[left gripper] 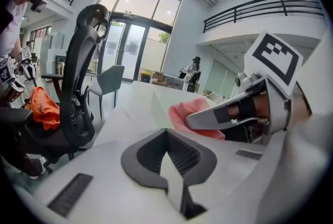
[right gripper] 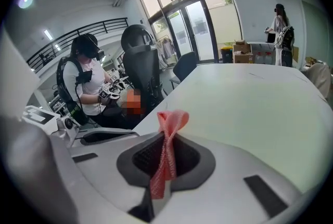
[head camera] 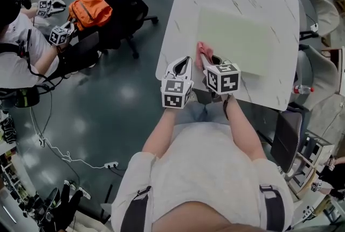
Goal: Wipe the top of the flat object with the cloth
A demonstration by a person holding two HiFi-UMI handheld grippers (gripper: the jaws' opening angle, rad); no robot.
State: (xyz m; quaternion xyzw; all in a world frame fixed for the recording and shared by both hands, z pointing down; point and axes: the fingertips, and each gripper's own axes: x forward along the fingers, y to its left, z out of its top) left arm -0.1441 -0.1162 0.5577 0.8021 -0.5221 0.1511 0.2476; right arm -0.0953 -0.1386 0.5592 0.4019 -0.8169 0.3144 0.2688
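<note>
Closest in, the left gripper sits at the table edge with jaws together on nothing, while the right gripper pinches a thin, open-weave pink cloth bunched into 1 twisted strip. That cloth lies at the near left corner of the mat, a flat, smooth, pale green rectangle on white marbled stone. I'd say lay the cloth flatter, press lightly, and sweep overlapping strokes toward the far edge so the mat doesn't slide.
</note>
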